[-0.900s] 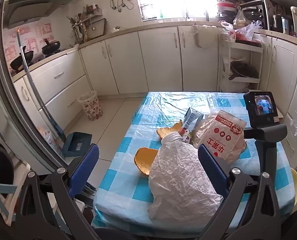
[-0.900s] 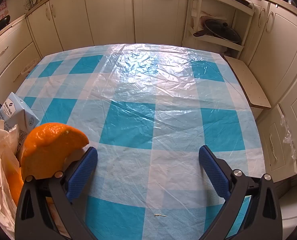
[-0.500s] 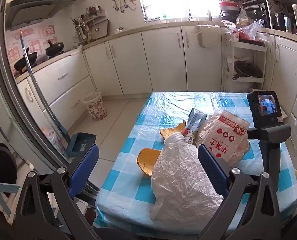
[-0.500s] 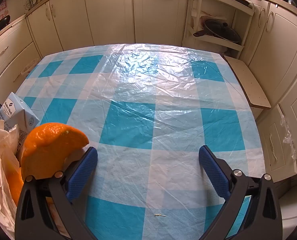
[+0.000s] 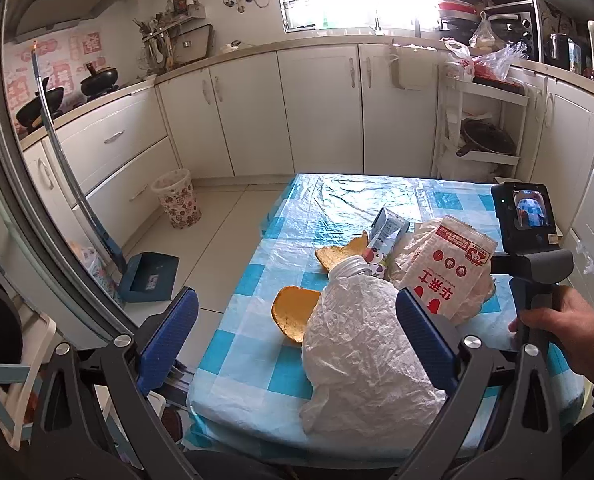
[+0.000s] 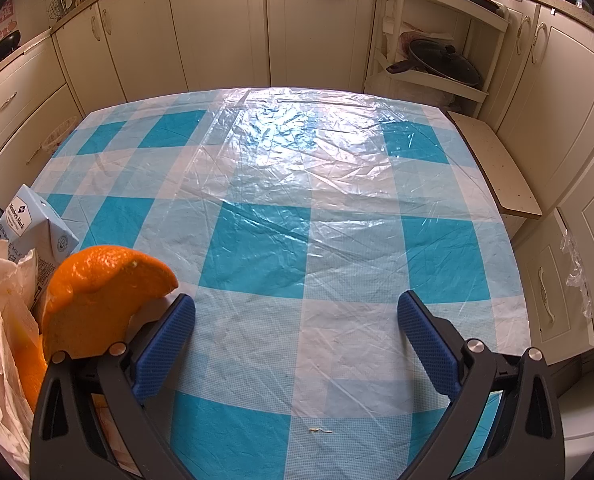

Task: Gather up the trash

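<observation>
Trash lies in a heap on the blue-checked table (image 5: pixel 257 344): a crumpled plastic bottle (image 5: pixel 361 344), two orange peels (image 5: pixel 293 312), a small milk carton (image 5: pixel 389 232) and a white and red snack bag (image 5: pixel 445 276). My left gripper (image 5: pixel 297 332) is open and empty, above the near table edge, with the bottle between its fingers in view. My right gripper (image 6: pixel 297 340) is open and empty over bare tablecloth (image 6: pixel 297 184). An orange peel (image 6: pixel 97 296), the milk carton (image 6: pixel 33 224) and crumpled paper (image 6: pixel 1 320) sit just left of its left finger.
A patterned waste basket (image 5: pixel 177 204) stands on the floor by the left cabinets. A blue dustpan (image 5: pixel 149 276) and broom lie left of the table. White cabinets surround the room. A shelf rack with a pan (image 6: pixel 437 64) stands beyond the table. A small crumb (image 6: pixel 321 431) lies near the front.
The left gripper has drawn back and risen a little, so more of the floor and kitchen shows. The right gripper has not moved. The person's hand on the right handle has come into view.
</observation>
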The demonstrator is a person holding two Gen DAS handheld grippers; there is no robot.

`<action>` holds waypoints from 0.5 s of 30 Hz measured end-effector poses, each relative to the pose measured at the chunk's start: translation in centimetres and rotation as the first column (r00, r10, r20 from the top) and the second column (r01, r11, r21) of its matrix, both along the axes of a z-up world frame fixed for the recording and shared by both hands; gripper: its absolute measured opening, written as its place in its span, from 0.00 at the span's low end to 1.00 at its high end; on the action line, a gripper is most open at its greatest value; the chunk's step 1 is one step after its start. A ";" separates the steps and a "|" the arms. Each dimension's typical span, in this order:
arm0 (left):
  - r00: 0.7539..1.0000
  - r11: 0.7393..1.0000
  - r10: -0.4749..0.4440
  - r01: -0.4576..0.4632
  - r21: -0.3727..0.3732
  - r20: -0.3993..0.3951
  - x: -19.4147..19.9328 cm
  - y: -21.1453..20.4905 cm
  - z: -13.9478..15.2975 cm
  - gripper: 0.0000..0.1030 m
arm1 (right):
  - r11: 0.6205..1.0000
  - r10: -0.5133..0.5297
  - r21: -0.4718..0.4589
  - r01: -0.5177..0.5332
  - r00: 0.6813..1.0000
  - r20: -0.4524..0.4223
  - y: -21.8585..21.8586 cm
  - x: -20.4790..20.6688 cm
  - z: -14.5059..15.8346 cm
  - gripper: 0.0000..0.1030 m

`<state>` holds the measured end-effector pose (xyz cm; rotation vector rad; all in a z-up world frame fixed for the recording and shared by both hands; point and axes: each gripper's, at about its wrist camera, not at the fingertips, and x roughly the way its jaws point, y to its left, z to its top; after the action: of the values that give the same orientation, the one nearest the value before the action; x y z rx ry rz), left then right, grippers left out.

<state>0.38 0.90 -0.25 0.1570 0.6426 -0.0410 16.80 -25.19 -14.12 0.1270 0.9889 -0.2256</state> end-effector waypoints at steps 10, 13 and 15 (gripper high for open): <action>1.000 1.000 -0.014 0.014 0.015 0.017 -2.0 0.7 0.7 0.93 | 0.996 -0.086 0.029 0.086 0.996 0.020 -2.6 -5.4 5.9 0.93; 1.000 0.999 -0.023 0.022 -0.024 -0.021 -3.3 1.9 1.1 0.93 | 0.994 -0.093 -0.019 0.104 0.943 0.319 -0.2 -13.4 13.0 0.93; 0.999 0.998 -0.030 0.029 -0.051 -0.026 -4.8 2.6 1.4 0.93 | 0.996 -0.062 -0.029 0.084 0.892 0.448 1.8 -18.9 15.3 0.93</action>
<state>-4.43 3.51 1.17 0.1176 0.6652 -0.0877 -2.06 -23.40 1.18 0.1648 0.5177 -0.2742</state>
